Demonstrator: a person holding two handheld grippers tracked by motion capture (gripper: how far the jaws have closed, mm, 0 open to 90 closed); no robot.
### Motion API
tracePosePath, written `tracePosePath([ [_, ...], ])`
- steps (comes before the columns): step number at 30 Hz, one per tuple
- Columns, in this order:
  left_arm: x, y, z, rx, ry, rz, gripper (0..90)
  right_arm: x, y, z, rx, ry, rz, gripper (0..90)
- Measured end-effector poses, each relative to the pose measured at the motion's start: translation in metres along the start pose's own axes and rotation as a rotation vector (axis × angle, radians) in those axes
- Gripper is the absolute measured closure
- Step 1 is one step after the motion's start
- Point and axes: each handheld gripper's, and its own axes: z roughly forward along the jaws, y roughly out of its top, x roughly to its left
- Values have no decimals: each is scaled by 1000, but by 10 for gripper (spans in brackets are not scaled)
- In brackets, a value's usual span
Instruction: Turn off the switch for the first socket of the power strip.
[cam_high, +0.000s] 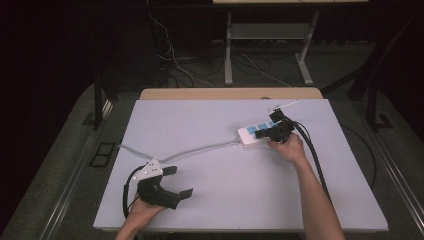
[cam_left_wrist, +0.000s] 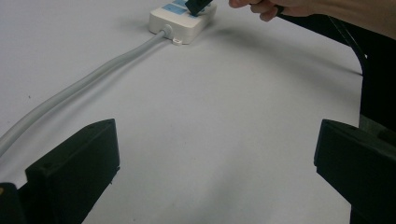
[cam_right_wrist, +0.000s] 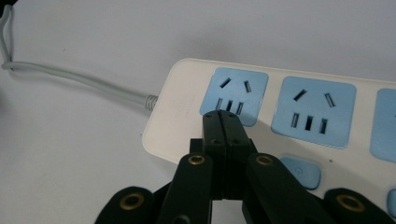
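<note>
A white power strip (cam_high: 254, 134) with blue socket faces lies at the table's right middle; its grey cable (cam_high: 190, 149) runs off to the left. My right gripper (cam_high: 263, 133) hovers over the strip's cable end, shut with nothing between its jaws. In the right gripper view the closed tips (cam_right_wrist: 226, 119) sit just above the end socket (cam_right_wrist: 236, 93), near a blue switch (cam_right_wrist: 301, 171). My left gripper (cam_high: 181, 182) rests near the front left of the table, open and empty. The left gripper view has its jaws wide apart, with the strip (cam_left_wrist: 180, 23) far ahead.
The white table top (cam_high: 240, 190) has bare room in the middle and front. A black cable (cam_high: 315, 155) trails from my right gripper along the forearm. The wooden edge (cam_high: 230, 93) marks the far side; table legs and wires stand on the floor beyond.
</note>
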Motion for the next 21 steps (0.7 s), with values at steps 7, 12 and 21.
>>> tracePosePath([
  [7,-1,0,0,-2,1,3,0,9,1,4,1,-11,-29,900],
  [12,1,0,-1,-3,3,-3,0,7,3,5,1,-3,-26,900],
  [21,1,0,0,2,3,-4,0,5,2,5,0,9,-14,900],
])
